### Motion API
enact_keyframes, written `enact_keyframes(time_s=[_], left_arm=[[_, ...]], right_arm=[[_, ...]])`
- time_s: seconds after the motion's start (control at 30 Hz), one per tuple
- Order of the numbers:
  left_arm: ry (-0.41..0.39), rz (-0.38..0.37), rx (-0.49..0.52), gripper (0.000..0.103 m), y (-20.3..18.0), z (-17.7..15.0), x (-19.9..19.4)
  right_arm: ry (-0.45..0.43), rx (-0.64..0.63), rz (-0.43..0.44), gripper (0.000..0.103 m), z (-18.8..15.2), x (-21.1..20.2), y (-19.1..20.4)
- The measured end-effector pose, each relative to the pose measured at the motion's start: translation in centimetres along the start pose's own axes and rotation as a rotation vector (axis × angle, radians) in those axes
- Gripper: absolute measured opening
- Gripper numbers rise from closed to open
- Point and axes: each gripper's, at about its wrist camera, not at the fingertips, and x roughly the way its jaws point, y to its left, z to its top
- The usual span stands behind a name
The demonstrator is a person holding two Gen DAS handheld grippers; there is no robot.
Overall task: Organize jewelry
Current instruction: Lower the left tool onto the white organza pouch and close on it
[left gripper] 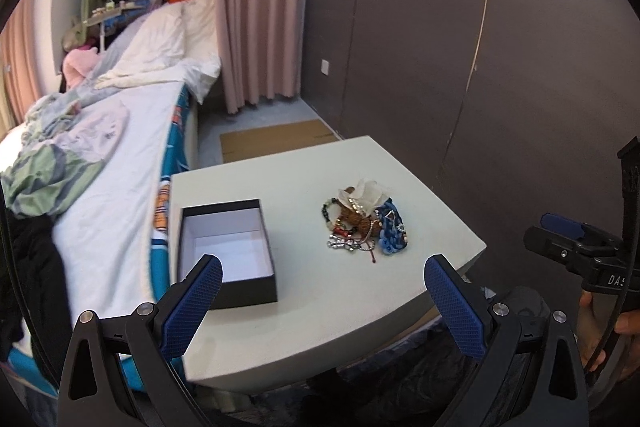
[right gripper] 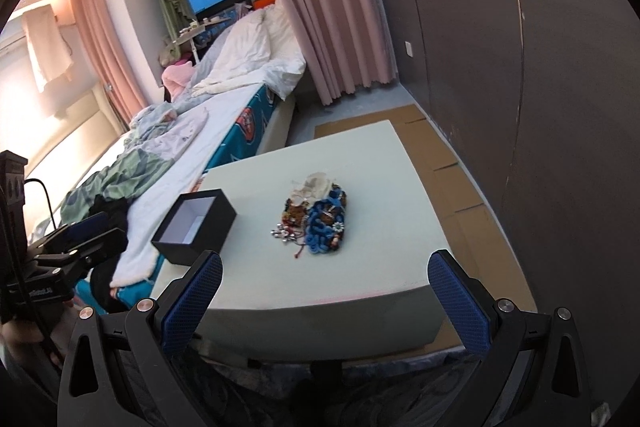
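A heap of jewelry [left gripper: 366, 223] [right gripper: 316, 221] lies on the white table [left gripper: 320, 291] [right gripper: 360, 267]: a blue chain, beaded bracelets, silver pieces and a white flower. To its left stands an open black box [left gripper: 226, 253] [right gripper: 196, 227] with a white inside and nothing in it. My left gripper [left gripper: 324, 279] hangs open above the table's near edge, its blue pads wide apart. My right gripper [right gripper: 328, 277] is open too, above the near edge in front of the heap. Each gripper also shows at the side of the other's view.
A bed [left gripper: 112, 167] [right gripper: 180, 143] with crumpled covers runs along the table's left side. A dark grey wall [left gripper: 480, 67] is on the right, pink curtains [left gripper: 260, 7] behind. Flat cardboard [right gripper: 440, 163] lies on the floor beyond and right of the table.
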Motion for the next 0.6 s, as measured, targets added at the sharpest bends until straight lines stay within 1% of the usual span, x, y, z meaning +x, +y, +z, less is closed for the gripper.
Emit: enact_keyframes(time_s=[0.17, 0.27, 0.37, 0.6], left_arm=[[0.047, -0.023, 0.021, 0.1, -0.4, 1.2, 2.9], [0.082, -0.036, 0.033, 0.094, -0.8, 1.8, 4.7], [0.123, -0.053, 0.035, 0.086, -1.2, 2.6, 6.4], [0.184, -0.088, 0.067, 0.08, -1.8, 4.7, 9.8]], right_arm=[[0.034, 0.034, -0.014, 0.103, 0.4, 2.1, -1.7], [0.052, 0.064, -0.012, 0.103, 0.5, 3.2, -2.9], [0.062, 0.088, -0.018, 0.103, 0.8, 4.0, -3.8], [0.088, 0.143, -0.016, 0.103, 1.4, 6.0, -5.5]])
